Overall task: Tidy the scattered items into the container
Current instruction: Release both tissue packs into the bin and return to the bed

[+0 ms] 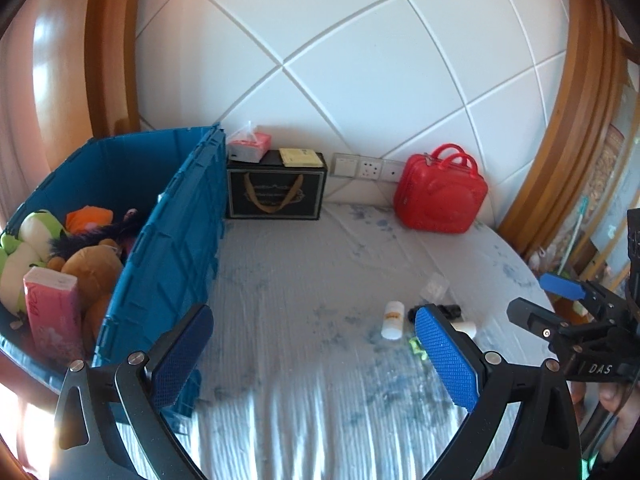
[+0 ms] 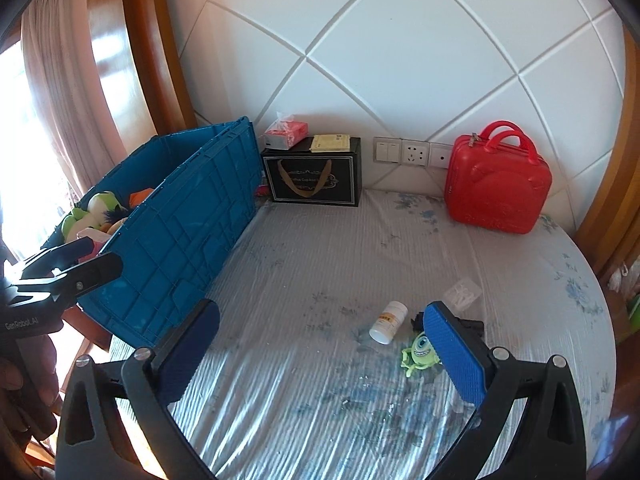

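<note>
Two handheld grippers hover over a bed (image 2: 320,260) w/ a pale, blue-flowered sheet. The left gripper (image 1: 316,356) has its blue pads spread wide, nothing between them; the right gripper (image 2: 324,356) is likewise spread and empty. At left, a blue crate (image 1: 176,220) sits on the bed, its hinged lid flap standing upright, w/ plush toys (image 1: 36,240) and a pink tissue pack (image 1: 52,312) already inside. Still loose on the sheet, near the right edge: a small white bottle (image 2: 388,322) lying tilted, a green one-eyed plush figure (image 2: 420,354) just beside it, a black object (image 2: 470,325) partly hidden behind the right gripper's pad, and a clear plastic packet (image 2: 464,292) a bit farther back. Against the padded white headboard (image 2: 400,60): a black gift box (image 2: 316,176) next to the crate, w/ a tissue pack (image 2: 286,134) and yellow pad (image 2: 330,143) on top, and a red case (image 2: 496,184) well apart at right. Wall sockets (image 2: 414,152) between them.
</note>
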The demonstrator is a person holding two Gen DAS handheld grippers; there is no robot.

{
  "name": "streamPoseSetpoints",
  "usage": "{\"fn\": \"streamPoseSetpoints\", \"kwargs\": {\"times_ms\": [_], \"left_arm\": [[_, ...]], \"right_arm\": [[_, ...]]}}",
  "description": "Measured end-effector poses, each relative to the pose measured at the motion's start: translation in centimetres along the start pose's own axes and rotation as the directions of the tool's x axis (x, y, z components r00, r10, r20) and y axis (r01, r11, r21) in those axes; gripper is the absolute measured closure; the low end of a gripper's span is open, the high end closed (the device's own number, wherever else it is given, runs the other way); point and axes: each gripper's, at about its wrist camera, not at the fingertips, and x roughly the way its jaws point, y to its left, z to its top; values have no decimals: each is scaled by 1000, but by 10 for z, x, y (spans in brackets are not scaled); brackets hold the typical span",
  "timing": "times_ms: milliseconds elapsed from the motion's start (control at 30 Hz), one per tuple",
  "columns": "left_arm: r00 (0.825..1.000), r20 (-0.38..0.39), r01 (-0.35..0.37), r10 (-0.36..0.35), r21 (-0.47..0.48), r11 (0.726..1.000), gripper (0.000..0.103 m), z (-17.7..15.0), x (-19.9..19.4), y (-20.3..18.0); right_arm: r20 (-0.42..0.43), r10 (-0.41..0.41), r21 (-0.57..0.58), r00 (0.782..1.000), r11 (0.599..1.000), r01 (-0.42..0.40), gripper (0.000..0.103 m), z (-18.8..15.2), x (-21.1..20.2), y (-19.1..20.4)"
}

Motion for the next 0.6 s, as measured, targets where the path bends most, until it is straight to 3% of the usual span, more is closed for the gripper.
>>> {"fn": "streamPoseSetpoints", "kwargs": {"times_ms": [300, 600], "left_arm": [[998, -68, 2, 1, 48, 999, 1, -14, 37, -86], [988, -152, 30, -12, 121, 992, 1, -30, 101, -145]], "right_arm": [[-27, -36, 60, 999, 997, 37, 0, -30, -9, -95], [-121, -66, 110, 990, 991, 80, 0, -68, 21, -170]]}}
